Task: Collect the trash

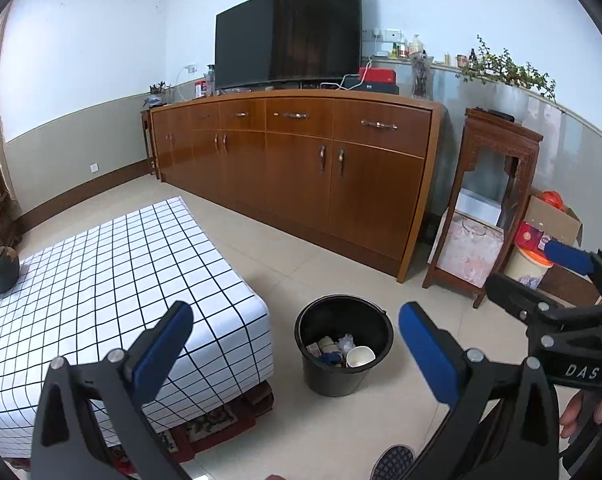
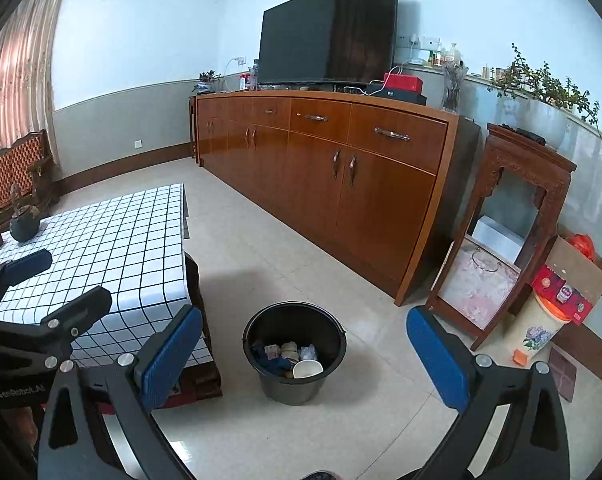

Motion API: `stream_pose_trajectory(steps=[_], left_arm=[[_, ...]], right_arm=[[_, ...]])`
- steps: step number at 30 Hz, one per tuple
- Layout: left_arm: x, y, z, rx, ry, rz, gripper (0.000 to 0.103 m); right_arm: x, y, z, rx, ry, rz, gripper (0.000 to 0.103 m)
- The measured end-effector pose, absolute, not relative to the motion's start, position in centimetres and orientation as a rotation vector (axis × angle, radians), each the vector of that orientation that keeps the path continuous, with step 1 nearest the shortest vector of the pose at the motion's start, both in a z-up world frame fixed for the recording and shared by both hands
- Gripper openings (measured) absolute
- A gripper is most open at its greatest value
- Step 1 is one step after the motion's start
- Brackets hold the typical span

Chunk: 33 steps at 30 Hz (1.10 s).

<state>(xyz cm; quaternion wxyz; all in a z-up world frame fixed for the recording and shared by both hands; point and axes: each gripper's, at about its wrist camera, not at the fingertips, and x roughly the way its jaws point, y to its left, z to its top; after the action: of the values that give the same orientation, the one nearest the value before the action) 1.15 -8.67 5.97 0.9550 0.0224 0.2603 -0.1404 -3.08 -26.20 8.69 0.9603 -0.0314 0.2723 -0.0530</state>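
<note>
Two grippers, both spread wide, both empty. Low table under white black-grid cloth (image 1: 101, 264) left of round black plastic bucket (image 1: 343, 346) on tiled floor. Left gripper (image 1: 297, 356) and right gripper (image 2: 305, 354) hover above bucket. Inside: crumpled wrappers, white paper cup (image 1: 360, 357) on its side. Judgement: cup light, crushable; pinch rim gently. Wrappers soft, slippery.

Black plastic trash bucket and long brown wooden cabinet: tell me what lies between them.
Only bare beige tile floor separates bucket and cabinet, shown in both wrist views.
</note>
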Motion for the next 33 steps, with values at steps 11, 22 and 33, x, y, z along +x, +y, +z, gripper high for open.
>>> stream_pose_trajectory(steps=[11,22,33], left_arm=[[1.05,-8.62,5.88,0.043,0.531,-0.276,0.103],[0.89,-8.38,6.08,0.037,0.530,-0.286,0.103],[0.86,-8.37,6.10,0.037,0.528,-0.291,0.103]], right_arm=[[-3.19,-26.14,8.76,-0.065,0.545,-0.104,0.103],[-3.30,-26.11,8.80,-0.061,0.542,-0.102,0.103],[-3.35,-25.99,8.78,-0.066,0.540,-0.108,0.103]])
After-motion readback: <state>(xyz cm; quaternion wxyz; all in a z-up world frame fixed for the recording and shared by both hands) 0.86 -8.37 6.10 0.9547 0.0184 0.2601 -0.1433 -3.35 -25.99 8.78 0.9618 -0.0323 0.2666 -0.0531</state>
